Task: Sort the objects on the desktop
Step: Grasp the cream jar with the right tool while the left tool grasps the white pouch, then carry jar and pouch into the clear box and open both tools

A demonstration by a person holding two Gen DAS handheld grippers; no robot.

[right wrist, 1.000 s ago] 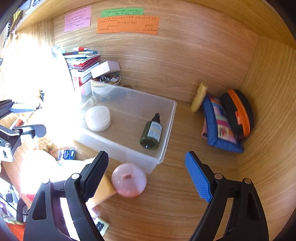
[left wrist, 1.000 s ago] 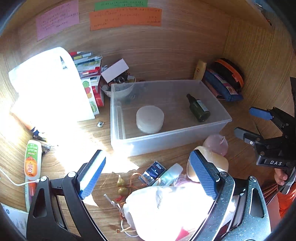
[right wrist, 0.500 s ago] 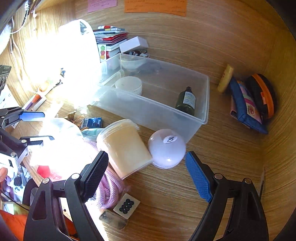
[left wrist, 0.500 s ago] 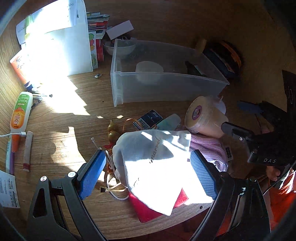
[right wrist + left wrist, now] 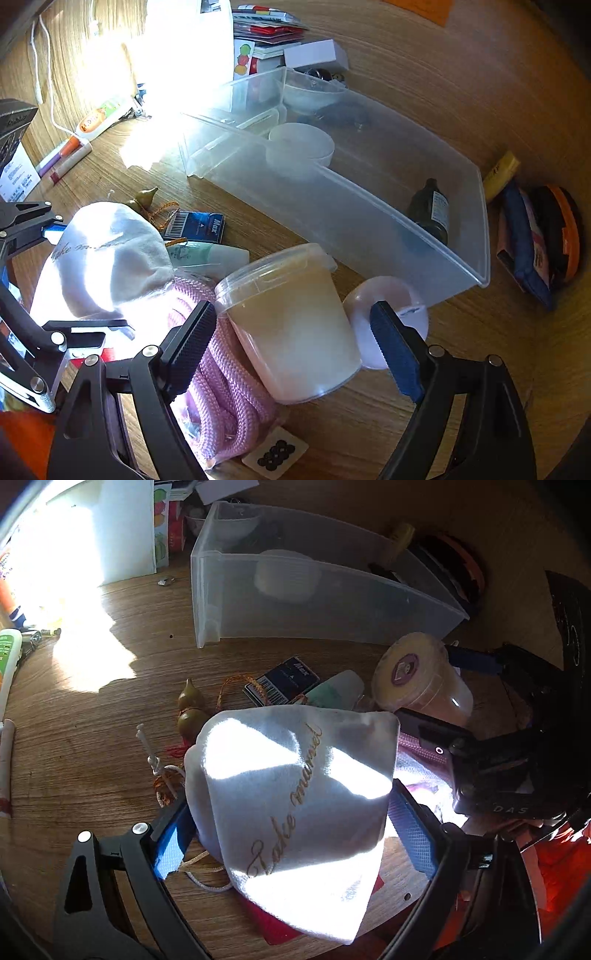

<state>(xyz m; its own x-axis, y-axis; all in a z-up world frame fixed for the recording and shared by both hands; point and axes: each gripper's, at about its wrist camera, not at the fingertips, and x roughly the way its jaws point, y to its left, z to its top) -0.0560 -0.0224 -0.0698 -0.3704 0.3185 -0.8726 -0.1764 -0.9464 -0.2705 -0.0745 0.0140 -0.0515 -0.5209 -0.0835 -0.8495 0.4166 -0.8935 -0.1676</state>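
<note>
A clear plastic bin holds a white round jar and a dark green bottle. My left gripper is open, its fingers on either side of a white cloth pouch with gold lettering; the pouch also shows in the right wrist view. My right gripper is open around a lidded cream tub lying on its side, also seen in the left wrist view. A pink ball sits just right of the tub.
A pink rope coil, a blue Max box, a mint tube and small gourds lie before the bin. Books and a white box stand behind it. Pouches lie at right. Tubes and pens lie at left.
Both grippers have moved down and closer. The left now straddles the white pouch and the right now straddles the cream tub. Both stay open.
</note>
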